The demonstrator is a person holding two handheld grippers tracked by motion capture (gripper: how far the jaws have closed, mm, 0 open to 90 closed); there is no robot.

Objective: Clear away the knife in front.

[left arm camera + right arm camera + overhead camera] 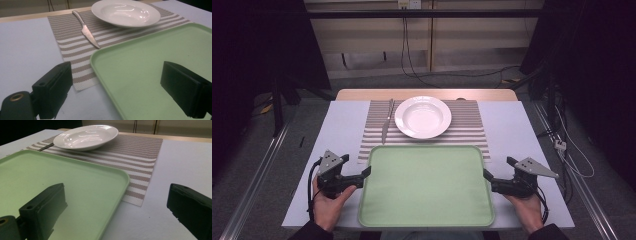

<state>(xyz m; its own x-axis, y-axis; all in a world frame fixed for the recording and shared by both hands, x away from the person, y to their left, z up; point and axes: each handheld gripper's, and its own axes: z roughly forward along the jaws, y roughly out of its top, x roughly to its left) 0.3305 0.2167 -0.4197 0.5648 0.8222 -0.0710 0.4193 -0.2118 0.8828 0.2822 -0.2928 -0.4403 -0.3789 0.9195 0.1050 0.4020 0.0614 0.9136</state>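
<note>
A pale green tray (427, 186) lies on the near half of the white table (342, 125), its far edge overlapping the near edge of a striped placemat (472, 131). On the placemat sits a white deep plate (422, 116), and just to its left a silver knife (386, 121) lies lengthwise, blade toward the person, apart from the plate.

The left gripper (364, 174) is held in the person's left hand (328, 202) at the tray's left edge. In the left gripper view its jaws stand wide apart, one over the bare table beside the placemat's corner, the other over the tray's green surface, so the tray's rim (100, 65) runs between them (nothing is clamped; whether a jaw touches the tray I cannot tell). The plate (125, 12) and knife (86, 30) show beyond.

The right gripper (487, 176) is held in the right hand (528, 209) at the tray's right edge, mirroring the other. In the right gripper view its jaws are likewise spread wide, one above the tray (62, 177), the other above the table to the tray's outside, with the tray's rounded corner and the placemat (140, 152) between and beyond them. It grips nothing.

The tray carries nothing on it, and the plate (86, 137) looks empty too
</note>
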